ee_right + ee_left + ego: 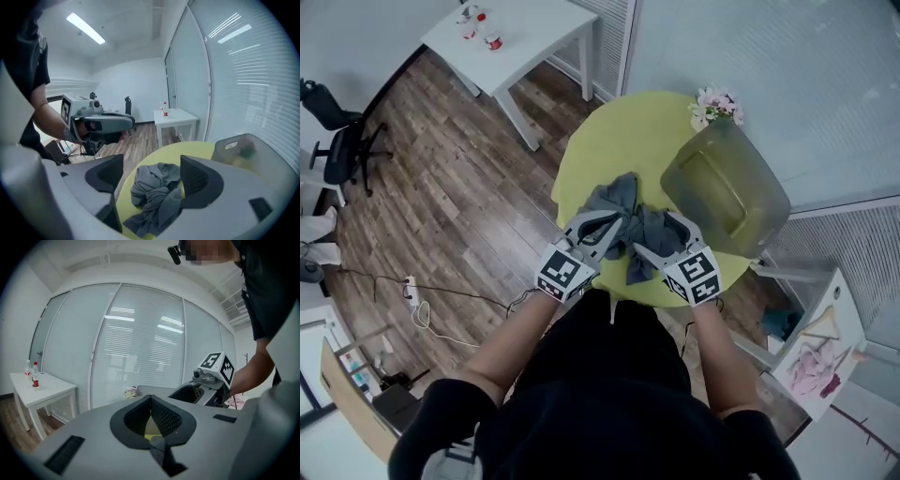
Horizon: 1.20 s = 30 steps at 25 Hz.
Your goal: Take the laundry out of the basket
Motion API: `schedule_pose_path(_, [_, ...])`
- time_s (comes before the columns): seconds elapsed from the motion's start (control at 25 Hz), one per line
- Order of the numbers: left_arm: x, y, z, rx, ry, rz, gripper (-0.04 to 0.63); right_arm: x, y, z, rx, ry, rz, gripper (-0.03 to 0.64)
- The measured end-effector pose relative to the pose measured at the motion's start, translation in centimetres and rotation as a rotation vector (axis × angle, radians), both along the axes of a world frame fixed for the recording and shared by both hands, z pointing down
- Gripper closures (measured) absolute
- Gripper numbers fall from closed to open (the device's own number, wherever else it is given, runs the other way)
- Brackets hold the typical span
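Right gripper (pixel 152 173): jaws standing wide apart, bracketing crumpled grey garment (pixel 154 199), not pinching it. Left gripper (pixel 150 398): jaws pressing together tip to tip, pointing toward window blinds (pixel 140 348). Garment lying heaped on round yellow-green table (pixel 614 131), outside basket (pixel 727 187). Basket sitting on same table, near garment, on person's right. Flowers (pixel 715 103) standing at table's far edge beside basket. White side table (pixel 520 37) carrying bottles (pixel 492 40), standing well apart.

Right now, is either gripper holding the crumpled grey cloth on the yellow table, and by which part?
Nothing is held. The right gripper is open around the crumpled grey cloth; the left gripper is shut, empty.
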<state>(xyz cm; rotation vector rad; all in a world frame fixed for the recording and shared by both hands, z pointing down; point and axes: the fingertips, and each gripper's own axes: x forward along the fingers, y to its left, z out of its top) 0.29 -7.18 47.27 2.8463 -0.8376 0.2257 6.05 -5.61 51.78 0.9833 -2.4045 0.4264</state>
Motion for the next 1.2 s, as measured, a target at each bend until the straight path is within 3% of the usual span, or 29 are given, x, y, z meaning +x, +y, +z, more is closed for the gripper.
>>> schedule_pose_path(0.08, [0.2,1.1,-1.1,0.012,0.004,0.037,0.584,0.1,0.6,-2.5,0.058,-0.059,0.036,0.243])
schedule_pose_path(0.2, [0.3,2.3,-2.9,0.050,-0.005,0.075,0.584,0.5,1.3,-6.0,0.154,-0.132,0.095,0.391])
schedule_pose_path(0.44, [0.4,2.3,-5.6,0.067,0.021,0.093,0.584,0.8,1.8,-10.7,0.310,-0.261,0.169,0.560])
schedule_pose_path(0.56, [0.7,2.1,-6.4,0.084,0.020,0.100,0.584,0.6,1.6,-11.6,0.350,-0.299,0.181,0.574])
schedule_pose_path(0.76, [1.7,2.2,-7.6,0.100,0.034,0.115,0.584,0.4,1.6,-13.3,0.427,-0.272,0.173,0.586])
schedule_pose_path(1.2, [3.2,2.4,-11.1,0.131,0.102,0.120,0.584,0.6,1.9,-16.3,0.470,-0.293,0.158,0.594])
